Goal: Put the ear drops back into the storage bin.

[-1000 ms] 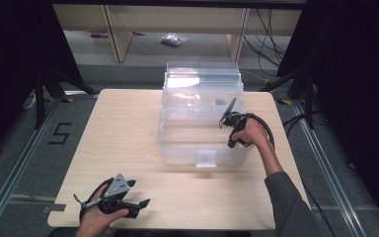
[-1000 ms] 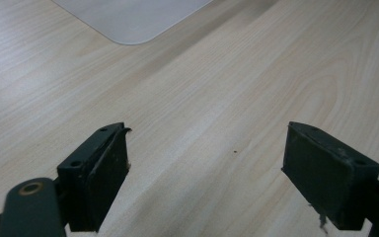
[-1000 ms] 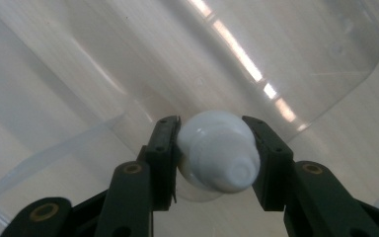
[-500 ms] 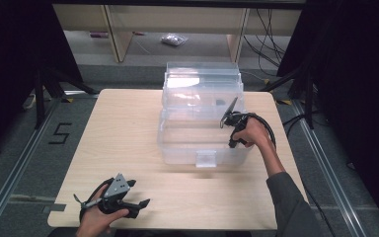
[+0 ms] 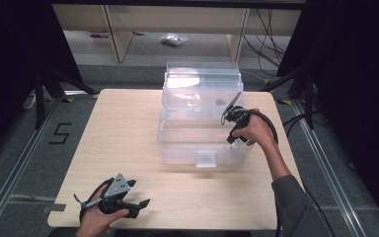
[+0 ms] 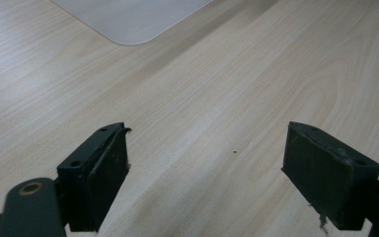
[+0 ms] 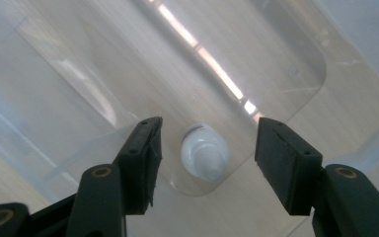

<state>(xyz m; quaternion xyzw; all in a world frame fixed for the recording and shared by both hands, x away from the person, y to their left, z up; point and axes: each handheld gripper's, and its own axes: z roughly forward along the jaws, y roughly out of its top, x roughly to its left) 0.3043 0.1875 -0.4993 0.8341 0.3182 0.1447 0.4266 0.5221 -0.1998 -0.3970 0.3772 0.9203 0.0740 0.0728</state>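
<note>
A clear plastic bin (image 5: 202, 128) with its lid raised at the back stands in the middle of the wooden table (image 5: 128, 133). My right gripper (image 5: 229, 121) hangs over the bin's right side, pointing down into it. In the right gripper view a small white bottle (image 7: 205, 155) stands upright on the bin floor (image 7: 79, 74). It sits below the gap of my right gripper (image 7: 208, 126), whose jaws have just been opening and stand clear of it. My left gripper (image 5: 139, 192) rests at the table's near left, open over bare wood (image 6: 205, 158).
A pale sheet with a rounded corner (image 6: 128, 19) lies on the wood ahead of the left gripper. Beyond the table's far edge stand a wooden shelf frame (image 5: 118, 34) and a small bag (image 5: 172, 39) on the floor. Dark stands and cables flank both sides.
The right hand has lifted slightly above the bin. The left hand and its gripper have stayed where they were.
</note>
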